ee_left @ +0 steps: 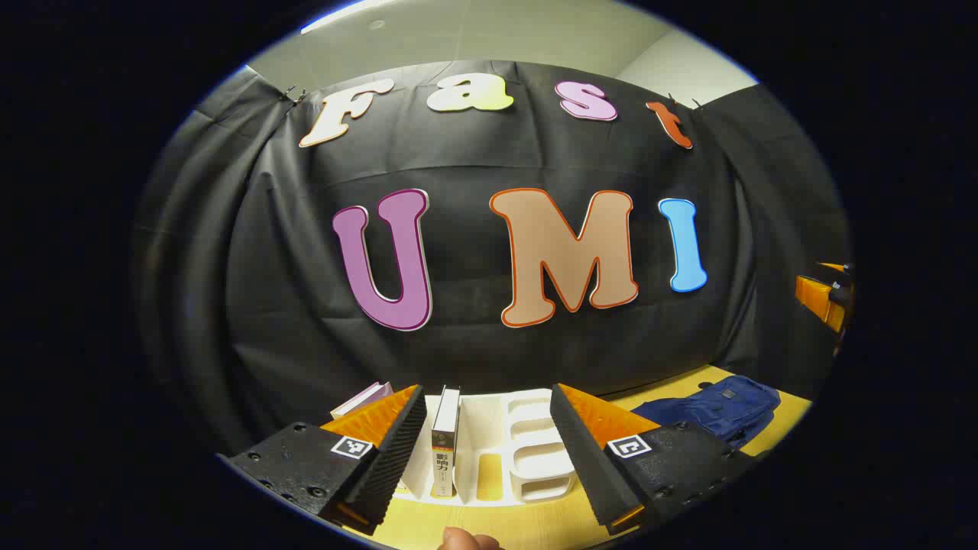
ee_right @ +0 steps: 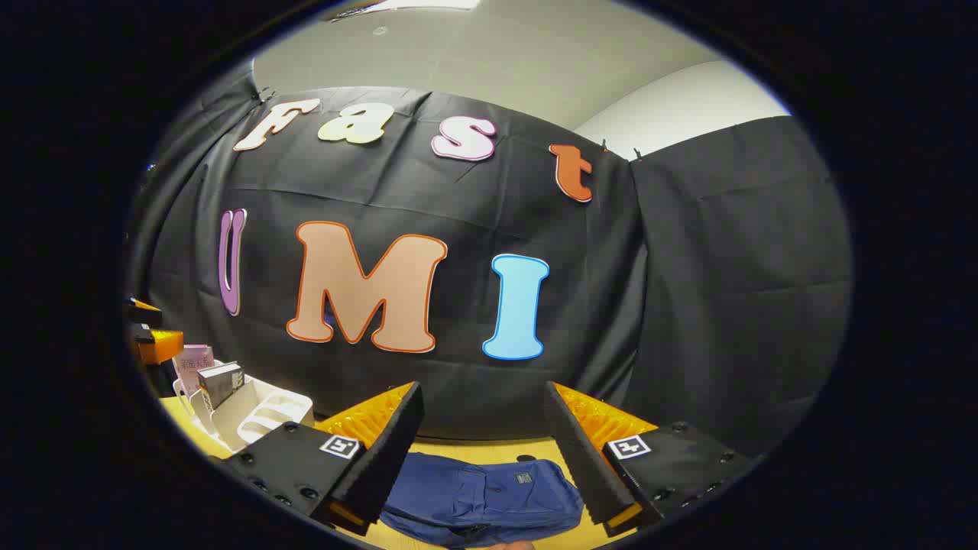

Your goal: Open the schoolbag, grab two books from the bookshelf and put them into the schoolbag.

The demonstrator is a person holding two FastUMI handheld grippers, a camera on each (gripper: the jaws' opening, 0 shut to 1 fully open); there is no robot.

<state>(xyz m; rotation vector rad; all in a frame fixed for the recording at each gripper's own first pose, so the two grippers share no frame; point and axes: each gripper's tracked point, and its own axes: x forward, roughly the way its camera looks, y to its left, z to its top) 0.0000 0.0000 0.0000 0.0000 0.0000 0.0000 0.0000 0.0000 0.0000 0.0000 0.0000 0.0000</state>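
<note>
Left gripper view: left hand-held gripper (ee_left: 487, 428) spread wide, holding nothing, lined up on the white bookshelf (ee_left: 527, 447) on the yellow bench (ee_left: 527, 527). One book (ee_left: 445, 439) stands upright in the shelf, a second book (ee_left: 362, 399) leans at its left end. Schoolbag (ee_left: 714, 412) lies flat off to the right, well apart from the shelf.

Right gripper view: right hand-held gripper (ee_right: 483, 439) also apart and empty, hovering over the schoolbag (ee_right: 481, 493). Bag looks shut; zipper state hard to tell. Bookshelf (ee_right: 252, 412) sits far left with books in it.

Judgement: nothing done yet. Bag to open, both books to move.
</note>
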